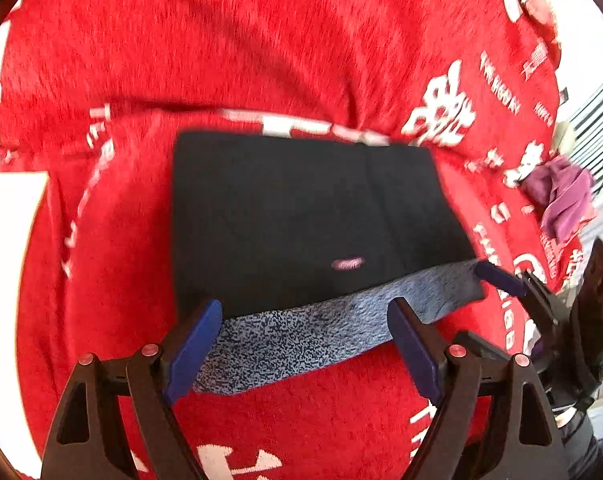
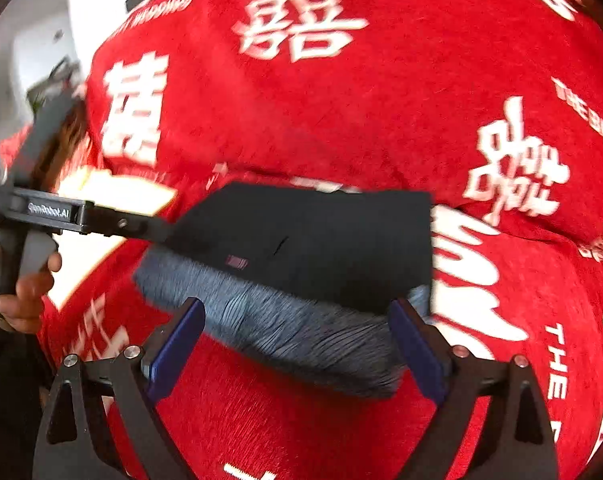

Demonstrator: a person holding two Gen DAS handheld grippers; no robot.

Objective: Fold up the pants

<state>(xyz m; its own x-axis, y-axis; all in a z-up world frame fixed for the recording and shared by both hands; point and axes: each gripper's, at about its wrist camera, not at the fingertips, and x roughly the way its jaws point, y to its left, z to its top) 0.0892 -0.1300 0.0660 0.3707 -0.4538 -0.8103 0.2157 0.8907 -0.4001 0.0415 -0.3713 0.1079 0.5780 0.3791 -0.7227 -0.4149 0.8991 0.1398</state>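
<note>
Red plush blanket (image 1: 261,60) with white double-happiness characters and English lettering covers the whole surface, wrinkled in ridges. Left tool (image 1: 307,344) angled down toward it, jaws spread wide, nothing pinched; blue fingertips (image 1: 193,348) sit either side of the pants' near edge without pressing. Right tool (image 2: 297,344) same pose, pointing down, released, blue pads straddling the same hem, no grip. Folded pants (image 1: 301,216) lie flat on the blanket as a dark rectangle just ahead of both tools, grey fleece lining (image 1: 301,340) showing along the near edge, small pink label (image 1: 347,264) on top. Right-wrist view: person's hand (image 2: 25,292) wraps the left tool's handle at the left edge. Left-wrist view: the right tool's tip touches or sits just beside the pants' right corner; cannot tell which. Purple cloth (image 1: 561,196) bunched near the blanket's right edge, well apart from the pants. Both views motion-blurred.
</note>
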